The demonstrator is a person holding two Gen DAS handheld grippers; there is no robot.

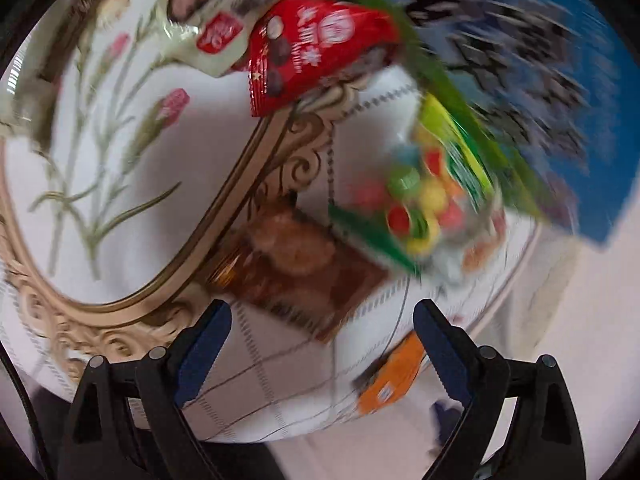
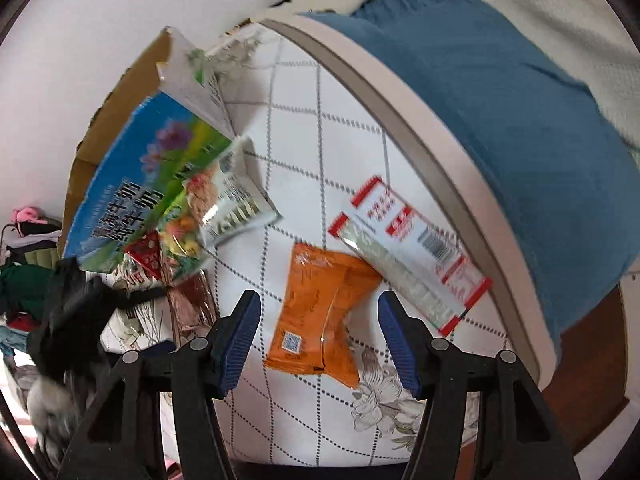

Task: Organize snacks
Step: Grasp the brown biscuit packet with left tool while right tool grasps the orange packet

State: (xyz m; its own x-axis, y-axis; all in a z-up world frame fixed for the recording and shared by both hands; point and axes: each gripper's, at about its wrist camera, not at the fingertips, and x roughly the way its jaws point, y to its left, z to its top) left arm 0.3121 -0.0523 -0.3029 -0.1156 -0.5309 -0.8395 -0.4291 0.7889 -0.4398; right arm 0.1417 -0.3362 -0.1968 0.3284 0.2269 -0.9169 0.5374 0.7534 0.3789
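The orange snack packet (image 2: 320, 312) lies flat on the round tabletop (image 2: 304, 128), which is covered by a white cloth with a dotted diamond grid and printed flowers. In the right wrist view the right claw (image 2: 318, 338) hangs over this packet with its blue-padded fingers (image 2: 236, 344) standing on either side of it, clear of the wrapper; the jaws are parted and nothing is gripped.

Just beyond the orange packet, towards the tabletop's far rim, lies a long clear packet with red-and-white edging (image 2: 412, 256), one end touching or overlapping the orange one. To the left of the orange packet stands a blue and green printed carton (image 2: 132, 184) with its flaps open, and a heap of snacks lies against its mouth: a white and green bag (image 2: 232, 196), a clear bag of coloured sweets (image 2: 182, 240), a red packet (image 2: 146, 256) and a brown packet (image 2: 192, 300). Behind the tabletop, past its rim, is a blue cloth (image 2: 500, 120).

The left wrist view is smeared by motion. The left claw (image 1: 322, 344) is spread wide and holds nothing; it hovers above the tabletop near the brown packet (image 1: 304, 268). The bag of coloured sweets (image 1: 420, 208) lies just past that, against the carton (image 1: 520, 80), with the red packet (image 1: 316, 48) further on. The orange packet (image 1: 392, 376) shows blurred close to the right finger of this claw, on the cloth.
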